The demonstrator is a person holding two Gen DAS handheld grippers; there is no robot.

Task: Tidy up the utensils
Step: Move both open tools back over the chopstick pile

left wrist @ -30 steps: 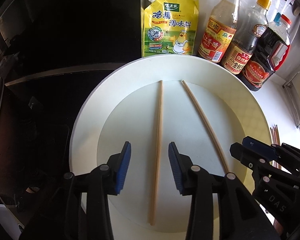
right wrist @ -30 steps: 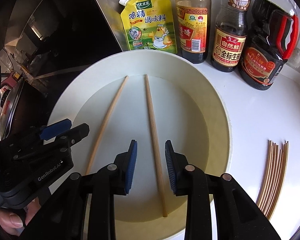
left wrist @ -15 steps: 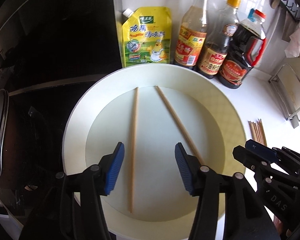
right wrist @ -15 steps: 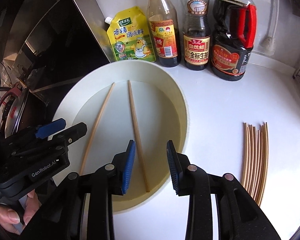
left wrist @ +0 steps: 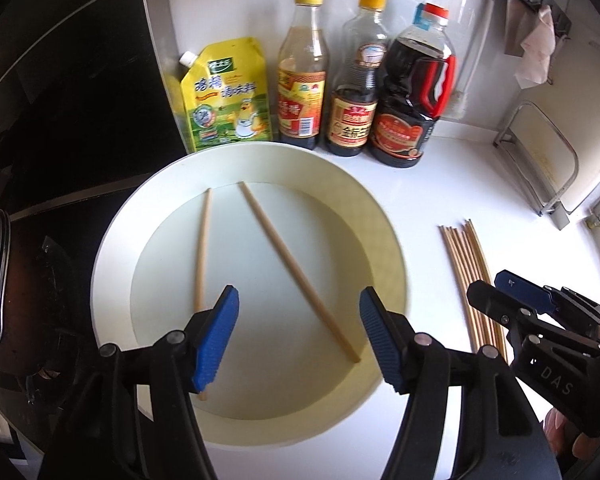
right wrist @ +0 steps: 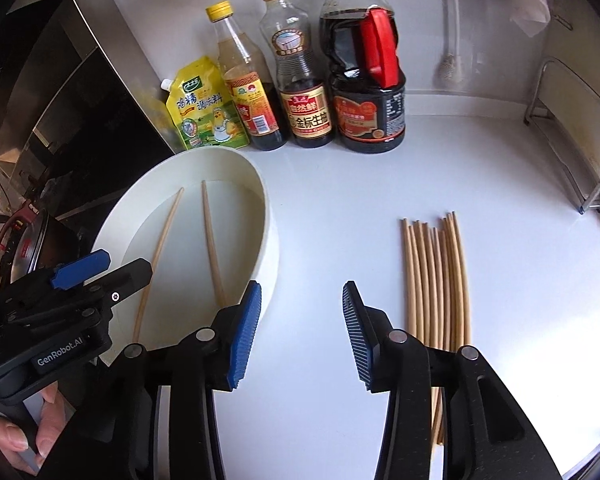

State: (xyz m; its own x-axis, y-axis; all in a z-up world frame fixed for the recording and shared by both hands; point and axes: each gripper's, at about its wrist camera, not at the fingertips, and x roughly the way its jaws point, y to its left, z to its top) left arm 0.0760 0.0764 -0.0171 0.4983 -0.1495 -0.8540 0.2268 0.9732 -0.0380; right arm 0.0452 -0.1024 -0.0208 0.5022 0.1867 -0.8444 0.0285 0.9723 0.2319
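Left wrist view: left gripper (left wrist: 299, 334) released, ribbed blue pads, jaws opening, nothing pinched; it hangs over a round white plate (left wrist: 384, 240) with a wide matte rim. Two slim wooden chopsticks (left wrist: 296, 270) lie loose in the plate's flat well, splayed in a V, apart from the pads. Bundle of bare chopsticks (left wrist: 466, 276) on the glossy white counter (left wrist: 440, 184), right of the plate. Yellow seasoning pouch (left wrist: 228, 94) and three sauce bottles (left wrist: 352, 80) stand behind.

Right wrist view: right gripper (right wrist: 299, 334) released, jaws opening, empty, over bare counter between plate rim (right wrist: 270, 240) and the chopstick bundle (right wrist: 436, 276). The left gripper's black body shows at lower left, a hand (right wrist: 20, 434) gripping it.
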